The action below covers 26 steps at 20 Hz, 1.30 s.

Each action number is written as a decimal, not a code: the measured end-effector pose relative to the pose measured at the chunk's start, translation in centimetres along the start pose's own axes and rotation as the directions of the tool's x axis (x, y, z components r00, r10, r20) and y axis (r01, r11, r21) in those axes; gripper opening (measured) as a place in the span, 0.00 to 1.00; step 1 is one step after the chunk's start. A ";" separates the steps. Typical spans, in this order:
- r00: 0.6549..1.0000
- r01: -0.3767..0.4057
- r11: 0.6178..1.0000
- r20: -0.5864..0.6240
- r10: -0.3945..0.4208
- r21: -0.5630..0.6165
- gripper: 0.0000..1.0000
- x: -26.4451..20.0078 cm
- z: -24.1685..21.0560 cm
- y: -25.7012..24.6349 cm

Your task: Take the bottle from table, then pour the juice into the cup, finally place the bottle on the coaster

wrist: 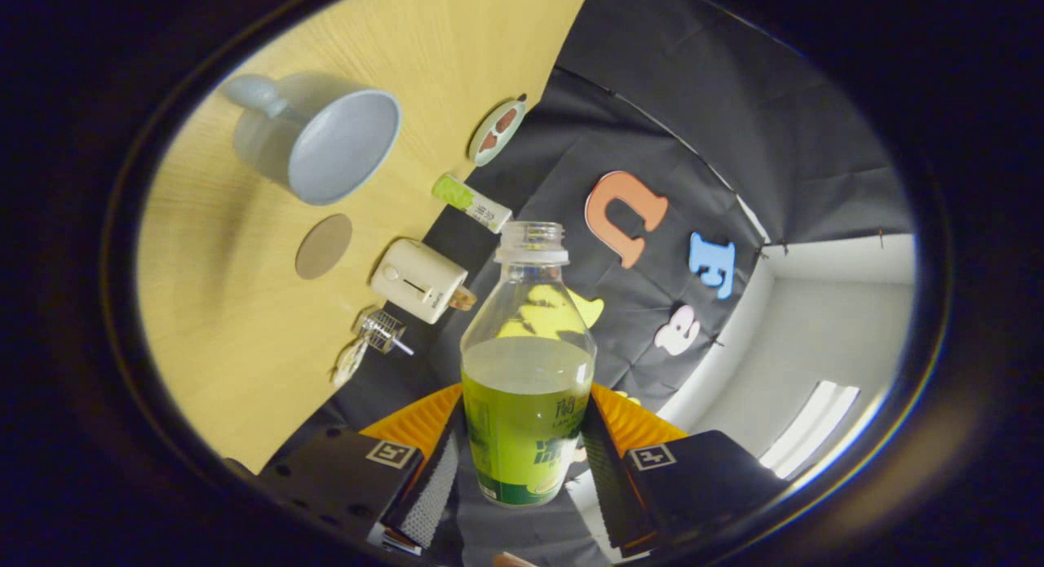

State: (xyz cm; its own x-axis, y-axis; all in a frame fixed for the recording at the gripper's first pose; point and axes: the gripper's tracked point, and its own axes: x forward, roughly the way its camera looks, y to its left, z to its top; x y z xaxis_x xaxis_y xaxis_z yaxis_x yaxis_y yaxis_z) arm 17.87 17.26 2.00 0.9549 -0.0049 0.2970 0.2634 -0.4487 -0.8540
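Clear glossy plastic is seen in the bottle (pixel 528 363), pressed between the gripper's (pixel 522 457) ribbed fingers (pixel 432 469). The table (pixel 228 338) shows matt wood grain; the cup (pixel 314 139) looks smooth, perhaps ceramic.

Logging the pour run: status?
Tongs shut on bottle, cap off, juice inside, lifted and tilted. Cup beyond on table, coaster beside it. Nothing in the way.

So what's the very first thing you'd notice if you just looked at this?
The bottle grabs the eye first: it has no cap, holds green juice, and is clamped between the gripper fingers. Next comes the pale blue cup on the yellow table beyond the fingers, the view tipped so its open mouth faces the camera. A round brown coaster lies just beside the cup.
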 end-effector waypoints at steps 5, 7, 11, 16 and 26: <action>0.996 -0.049 0.937 -0.057 0.074 0.347 0.80 1.0 -1.7 0.3; 0.992 -0.077 0.864 -0.051 0.118 0.497 0.80 1.4 -1.7 0.7; 0.991 -0.074 0.676 -0.024 0.133 0.734 0.80 1.5 -2.1 -0.5; 0.988 -0.094 0.362 0.043 0.146 0.928 0.80 2.4 -1.4 -2.3; 0.966 -0.137 -0.192 0.174 0.192 0.972 0.80 8.2 1.4 -2.3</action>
State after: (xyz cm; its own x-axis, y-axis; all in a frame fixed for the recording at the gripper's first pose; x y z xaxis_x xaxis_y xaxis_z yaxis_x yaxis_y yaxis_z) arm 25.32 19.49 5.85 0.9967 0.0644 0.0487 -0.0475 0.9555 -0.2913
